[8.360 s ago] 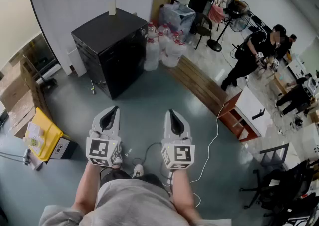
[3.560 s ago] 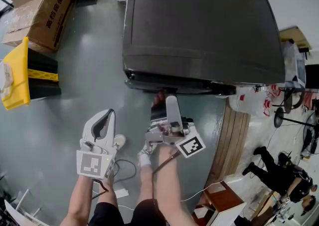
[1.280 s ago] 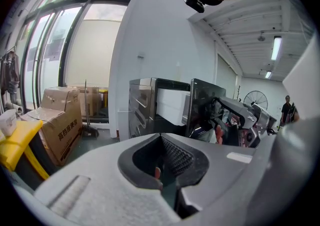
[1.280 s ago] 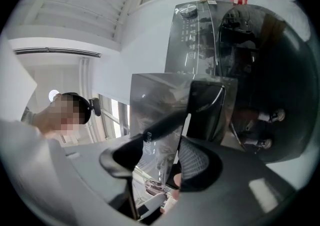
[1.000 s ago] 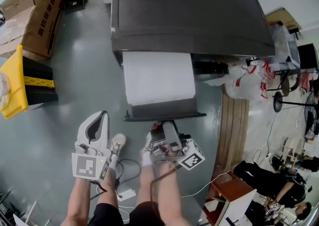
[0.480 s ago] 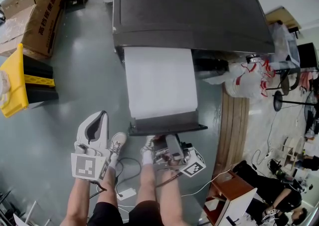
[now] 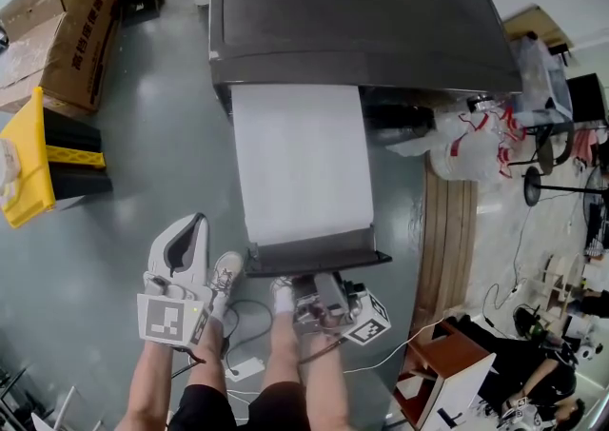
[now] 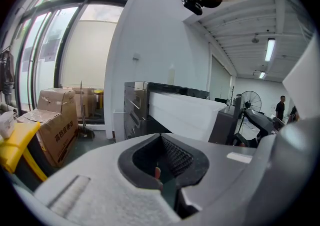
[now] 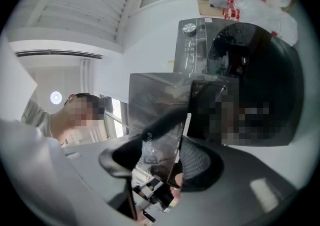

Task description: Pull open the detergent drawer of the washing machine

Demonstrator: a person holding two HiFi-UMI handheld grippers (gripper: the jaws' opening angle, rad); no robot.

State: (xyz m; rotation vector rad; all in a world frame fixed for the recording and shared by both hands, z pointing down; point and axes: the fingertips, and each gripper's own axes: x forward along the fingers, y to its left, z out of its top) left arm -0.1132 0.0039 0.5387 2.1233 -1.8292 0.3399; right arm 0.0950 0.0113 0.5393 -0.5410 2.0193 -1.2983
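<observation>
**Inspector:** Status?

**Assessor:** Drawer (image 7: 303, 163) stands far out of the washer (image 7: 362, 10). The right gripper (image 7: 326, 284) is apparently clamped on its front panel. The left gripper (image 7: 193, 225) is closed and empty, in front of the washer.

**Inspector:** Risk?

**Assessor:** More pull may overrun the stops, or the grip may slip.

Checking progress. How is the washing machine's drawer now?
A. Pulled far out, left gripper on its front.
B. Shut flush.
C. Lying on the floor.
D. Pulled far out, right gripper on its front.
D: the drawer juts far from the washing machine, its front between the jaws of the right gripper.
</observation>
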